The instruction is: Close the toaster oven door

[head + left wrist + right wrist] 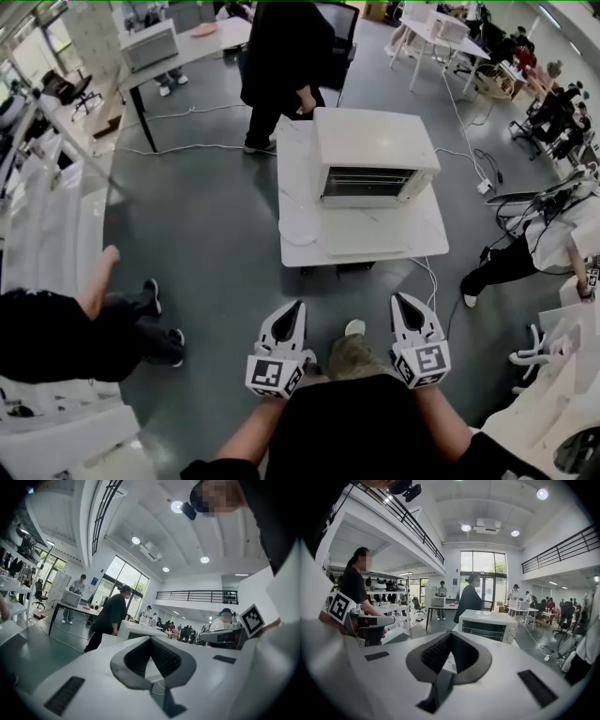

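A white toaster oven [375, 141] stands on a low white table [292, 183] ahead of me. Its door [367, 236] hangs open, folded flat toward me, and the dark inside shows. The right gripper view shows the oven [487, 623] straight ahead beyond the jaws. In the left gripper view it [137, 630] sits farther off, partly behind a standing person. My left gripper [298, 306] and right gripper [397, 298] are side by side near my body, well short of the table. Both are shut and hold nothing [150, 639] [451, 634].
A person in black [281, 56] stands behind the table. Another person [66, 328] is at my left by white shelving [47, 234], and one sits at the right [525, 253]. Cables [469, 141] trail over the grey floor. A round white plate [300, 230] lies on the table.
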`<state>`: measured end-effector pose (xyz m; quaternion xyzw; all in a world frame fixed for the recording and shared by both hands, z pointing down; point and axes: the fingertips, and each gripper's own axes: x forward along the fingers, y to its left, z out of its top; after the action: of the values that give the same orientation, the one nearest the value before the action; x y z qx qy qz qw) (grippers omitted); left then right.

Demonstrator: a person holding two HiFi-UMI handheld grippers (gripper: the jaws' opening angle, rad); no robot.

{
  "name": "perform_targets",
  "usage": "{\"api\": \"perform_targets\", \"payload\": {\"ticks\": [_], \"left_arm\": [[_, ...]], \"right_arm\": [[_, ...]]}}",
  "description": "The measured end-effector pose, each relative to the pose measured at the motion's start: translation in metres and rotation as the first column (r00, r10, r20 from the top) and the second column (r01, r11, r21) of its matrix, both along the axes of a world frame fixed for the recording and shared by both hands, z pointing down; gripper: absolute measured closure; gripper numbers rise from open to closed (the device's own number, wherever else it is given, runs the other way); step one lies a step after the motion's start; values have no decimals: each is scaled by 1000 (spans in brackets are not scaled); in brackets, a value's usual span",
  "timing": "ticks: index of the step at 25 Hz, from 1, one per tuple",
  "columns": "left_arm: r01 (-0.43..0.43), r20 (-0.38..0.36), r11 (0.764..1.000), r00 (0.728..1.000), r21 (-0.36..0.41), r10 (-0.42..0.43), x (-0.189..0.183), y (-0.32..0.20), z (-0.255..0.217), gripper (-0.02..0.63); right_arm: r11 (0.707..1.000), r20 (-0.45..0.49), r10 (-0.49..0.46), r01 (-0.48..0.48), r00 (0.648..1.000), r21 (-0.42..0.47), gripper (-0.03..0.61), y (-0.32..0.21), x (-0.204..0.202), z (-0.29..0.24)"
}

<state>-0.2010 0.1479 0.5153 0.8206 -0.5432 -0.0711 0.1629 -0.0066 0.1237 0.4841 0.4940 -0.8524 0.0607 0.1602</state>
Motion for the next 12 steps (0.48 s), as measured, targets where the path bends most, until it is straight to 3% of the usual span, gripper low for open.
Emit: {"api": "perform_targets", "payload": {"ticks": [7, 12], "left_arm": [[41, 29, 999, 999, -17, -41, -1, 3, 19, 597], [63, 65, 998, 996, -10, -62, 13, -30, 20, 597]], "right_arm": [[999, 31, -31, 32, 999, -9, 565, -7, -4, 13], [998, 63, -64, 64, 996, 9, 565, -45, 7, 18]]}}
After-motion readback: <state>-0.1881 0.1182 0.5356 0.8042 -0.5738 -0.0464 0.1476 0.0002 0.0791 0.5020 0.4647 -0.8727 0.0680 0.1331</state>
